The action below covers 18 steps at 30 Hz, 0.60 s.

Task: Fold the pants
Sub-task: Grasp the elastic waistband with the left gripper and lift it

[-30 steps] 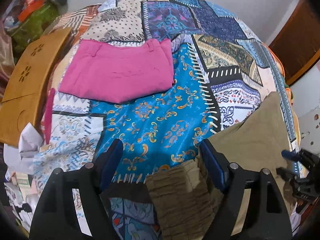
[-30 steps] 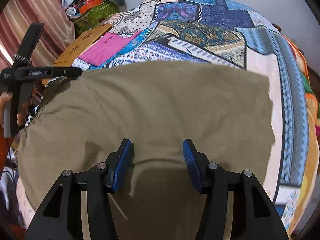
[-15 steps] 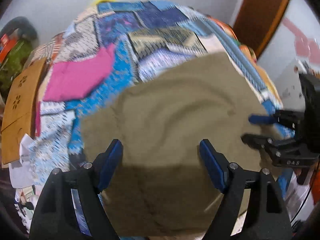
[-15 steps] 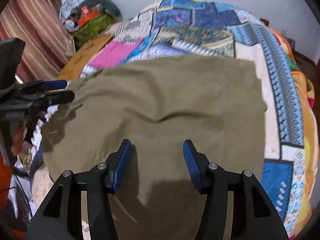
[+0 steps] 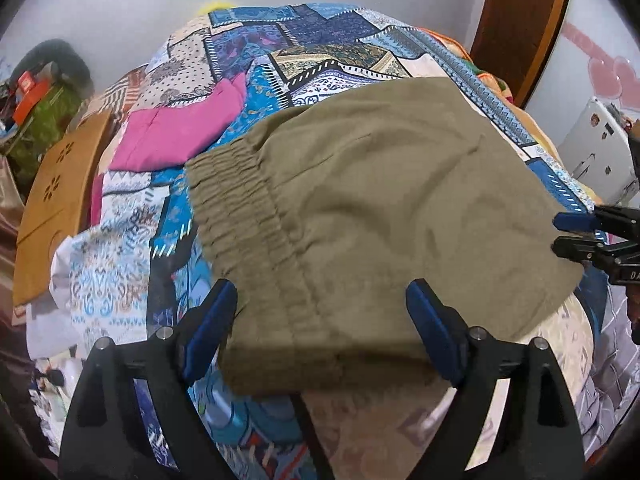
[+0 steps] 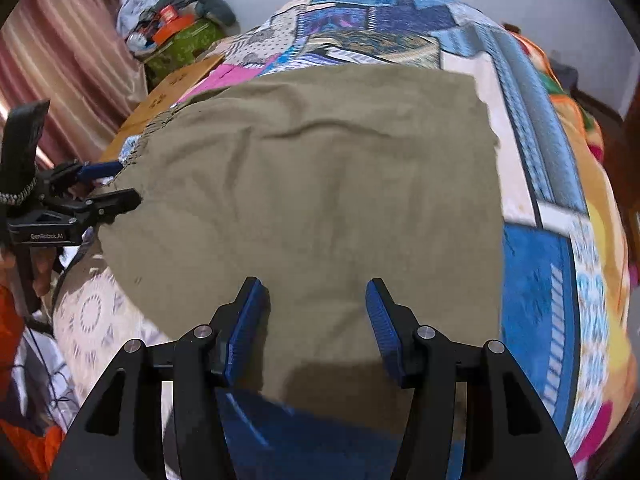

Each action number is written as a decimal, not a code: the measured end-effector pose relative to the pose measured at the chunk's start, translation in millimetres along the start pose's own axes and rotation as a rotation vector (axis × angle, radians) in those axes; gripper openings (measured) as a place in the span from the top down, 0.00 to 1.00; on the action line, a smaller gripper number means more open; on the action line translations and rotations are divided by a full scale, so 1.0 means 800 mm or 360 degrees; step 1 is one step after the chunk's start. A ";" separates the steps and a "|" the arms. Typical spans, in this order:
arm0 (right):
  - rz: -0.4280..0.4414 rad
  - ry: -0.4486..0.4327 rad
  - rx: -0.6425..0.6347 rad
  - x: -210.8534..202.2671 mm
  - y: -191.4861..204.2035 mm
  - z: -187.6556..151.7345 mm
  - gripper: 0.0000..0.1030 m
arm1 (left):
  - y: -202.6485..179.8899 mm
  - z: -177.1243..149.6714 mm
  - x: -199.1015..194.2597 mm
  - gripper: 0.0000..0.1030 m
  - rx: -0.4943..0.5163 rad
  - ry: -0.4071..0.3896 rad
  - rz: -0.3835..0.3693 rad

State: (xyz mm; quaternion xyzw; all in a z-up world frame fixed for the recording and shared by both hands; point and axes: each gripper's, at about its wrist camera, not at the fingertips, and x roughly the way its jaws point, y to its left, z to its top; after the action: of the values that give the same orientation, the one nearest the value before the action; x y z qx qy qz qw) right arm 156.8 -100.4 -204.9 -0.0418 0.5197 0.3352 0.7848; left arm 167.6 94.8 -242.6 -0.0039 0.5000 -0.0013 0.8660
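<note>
Olive-green pants (image 5: 380, 200) lie folded flat on a patchwork bedspread (image 5: 320, 40), elastic waistband (image 5: 248, 208) at the left in the left wrist view. My left gripper (image 5: 322, 320) is open and empty, hovering over the pants' near edge. My right gripper (image 6: 316, 320) is open and empty over the near edge of the pants (image 6: 320, 180). Each gripper shows in the other's view: the right one (image 5: 576, 232) at the pants' right corner, the left one (image 6: 104, 184) at the waistband side.
Folded pink pants (image 5: 176, 132) lie further back on the bed. A wooden board (image 5: 56, 196) leans at the bed's left side. A pile of bags and clutter (image 6: 176, 36) sits by the curtain. A wooden door (image 5: 520, 20) stands at the far right.
Both grippers have pulled back toward the near edge of the bed. The left wrist view swung right from the bedspread onto the olive pants, which now lie flatter with the waistband showing.
</note>
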 end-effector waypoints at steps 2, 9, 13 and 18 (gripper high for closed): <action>0.0016 -0.0020 0.0066 -0.009 -0.010 -0.013 0.52 | 0.005 -0.009 -0.006 0.15 -0.0046 -0.0013 -0.0028; -0.0076 -0.0052 0.0168 -0.031 -0.029 -0.045 0.52 | 0.025 -0.033 -0.032 0.15 -0.0168 -0.0056 -0.0030; -0.0126 -0.0047 0.0167 -0.041 -0.031 -0.042 0.52 | 0.047 -0.046 -0.053 0.15 -0.0232 -0.0086 0.0101; -0.0192 -0.0112 0.0107 -0.053 -0.020 -0.024 0.51 | 0.086 -0.054 -0.071 0.15 -0.0481 -0.0097 -0.0025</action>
State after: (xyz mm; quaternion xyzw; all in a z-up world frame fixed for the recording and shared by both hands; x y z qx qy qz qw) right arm 140.7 -141.2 -182.1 -0.0349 0.4993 0.2708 0.8223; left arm 101.6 163.8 -215.3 -0.1382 0.4681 0.0674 0.8702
